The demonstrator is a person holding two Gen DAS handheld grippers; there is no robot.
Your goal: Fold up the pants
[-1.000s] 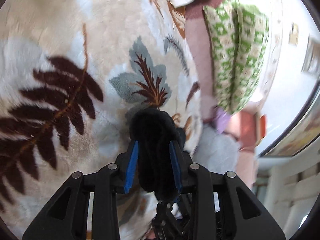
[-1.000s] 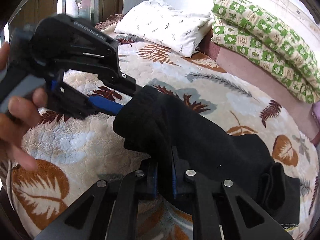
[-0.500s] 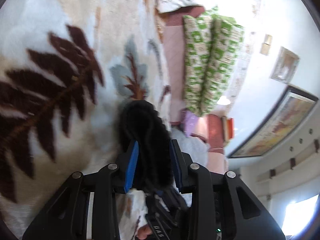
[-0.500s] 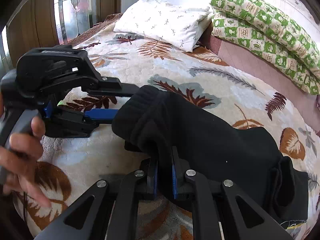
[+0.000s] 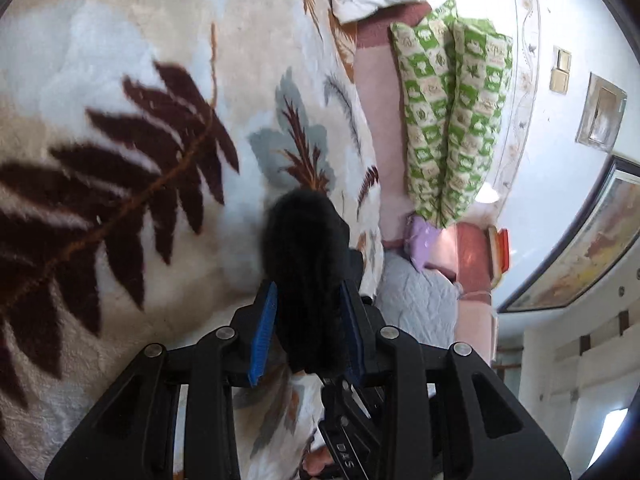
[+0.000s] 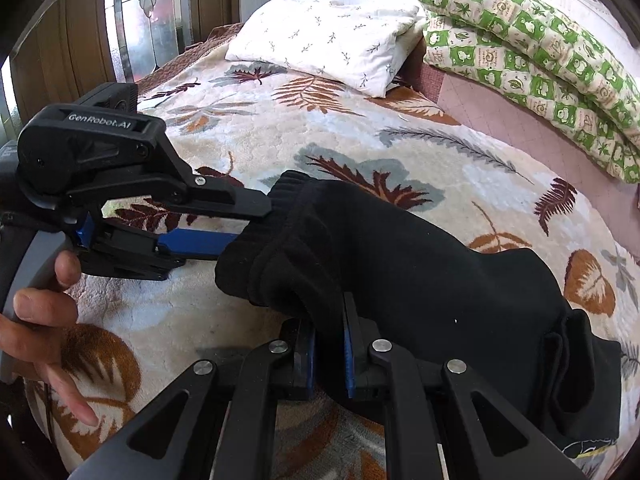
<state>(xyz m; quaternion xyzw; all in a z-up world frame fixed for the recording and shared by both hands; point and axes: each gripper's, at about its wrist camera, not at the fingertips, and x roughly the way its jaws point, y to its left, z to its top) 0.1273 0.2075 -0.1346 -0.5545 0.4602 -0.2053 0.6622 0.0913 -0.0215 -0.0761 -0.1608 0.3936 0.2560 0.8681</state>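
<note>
here the black pants lie bunched on the bed, ribbed cuff end lifted; left tool and right tool each pinch that thick folded end.

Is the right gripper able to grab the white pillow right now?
Probably not: the right gripper is shut on the black pants, and the white pillow lies far across the bed.

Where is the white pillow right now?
In the right wrist view the white pillow lies at the far end of the bed, on the leaf-patterned blanket, just left of the green checked quilt.
</note>
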